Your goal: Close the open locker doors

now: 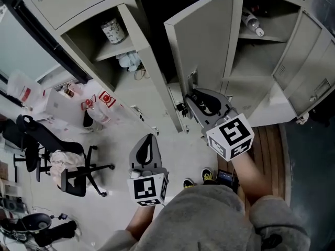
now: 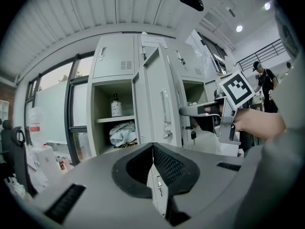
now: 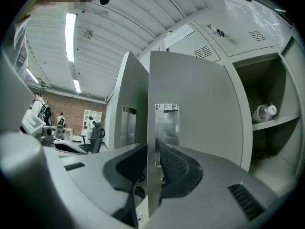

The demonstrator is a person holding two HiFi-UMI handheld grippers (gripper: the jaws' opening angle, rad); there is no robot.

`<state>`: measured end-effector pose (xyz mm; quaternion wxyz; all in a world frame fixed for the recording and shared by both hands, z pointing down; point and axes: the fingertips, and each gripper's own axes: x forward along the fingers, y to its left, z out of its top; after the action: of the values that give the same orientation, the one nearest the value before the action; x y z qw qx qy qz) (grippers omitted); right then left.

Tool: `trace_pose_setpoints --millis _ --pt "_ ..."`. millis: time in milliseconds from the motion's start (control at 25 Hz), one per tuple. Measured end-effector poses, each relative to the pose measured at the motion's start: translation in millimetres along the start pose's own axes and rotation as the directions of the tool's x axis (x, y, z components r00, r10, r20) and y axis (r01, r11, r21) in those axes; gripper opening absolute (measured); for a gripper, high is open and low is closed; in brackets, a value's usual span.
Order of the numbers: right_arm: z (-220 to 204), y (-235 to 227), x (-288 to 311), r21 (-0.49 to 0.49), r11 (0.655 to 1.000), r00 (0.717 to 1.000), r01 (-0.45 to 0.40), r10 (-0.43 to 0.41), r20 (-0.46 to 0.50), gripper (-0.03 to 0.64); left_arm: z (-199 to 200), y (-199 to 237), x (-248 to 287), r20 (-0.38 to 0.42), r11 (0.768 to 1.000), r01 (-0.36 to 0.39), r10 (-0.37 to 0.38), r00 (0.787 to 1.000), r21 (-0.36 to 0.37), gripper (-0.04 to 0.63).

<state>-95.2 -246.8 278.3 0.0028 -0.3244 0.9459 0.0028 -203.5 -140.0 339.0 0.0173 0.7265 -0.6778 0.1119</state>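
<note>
A bank of grey lockers has several doors standing open. The middle door is swung out towards me, and my right gripper holds its free edge, just beside the latch plate. In the right gripper view the door runs edge-on between the jaws of the right gripper, both pads against it. My left gripper hangs lower and to the left, away from the lockers, shut with nothing in it. The left gripper view shows the left gripper with its tips together, the middle door beyond, and the right gripper on that door's edge.
The left locker is open, with a tin on its shelf and a cloth below. The right locker holds a bottle; its door stands wide. An office chair and bags stand at the left.
</note>
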Motion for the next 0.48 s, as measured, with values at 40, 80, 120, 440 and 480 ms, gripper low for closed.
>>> trace_pose_setpoints --millis 40,80,120,440,480 --pt "-1 -1 4 0.003 1.0 1.0 -0.011 0.011 0.001 0.095 0 0 1 -0.003 1.0 -0.01 0.01 1.0 -0.002 0.011" --pt "-2 -3 8 0.01 1.0 1.0 -0.014 0.014 0.001 0.095 1 0 2 -0.005 1.0 -0.019 0.019 1.0 -0.004 0.011" --pt "-3 -6 11 0.02 1.0 1.0 -0.012 0.012 0.001 0.094 1 1 3 -0.008 1.0 -0.028 0.028 1.0 -0.006 0.011" --pt "-9 -32 35 0.024 1.0 1.0 -0.014 0.014 -0.003 0.09 5 0 17 -0.007 0.997 -0.08 0.08 0.997 -0.004 0.011" --pt "-10 -35 38 0.023 1.0 1.0 -0.014 0.014 -0.003 0.087 6 -1 19 -0.008 0.996 -0.085 0.085 0.996 -0.002 0.011"
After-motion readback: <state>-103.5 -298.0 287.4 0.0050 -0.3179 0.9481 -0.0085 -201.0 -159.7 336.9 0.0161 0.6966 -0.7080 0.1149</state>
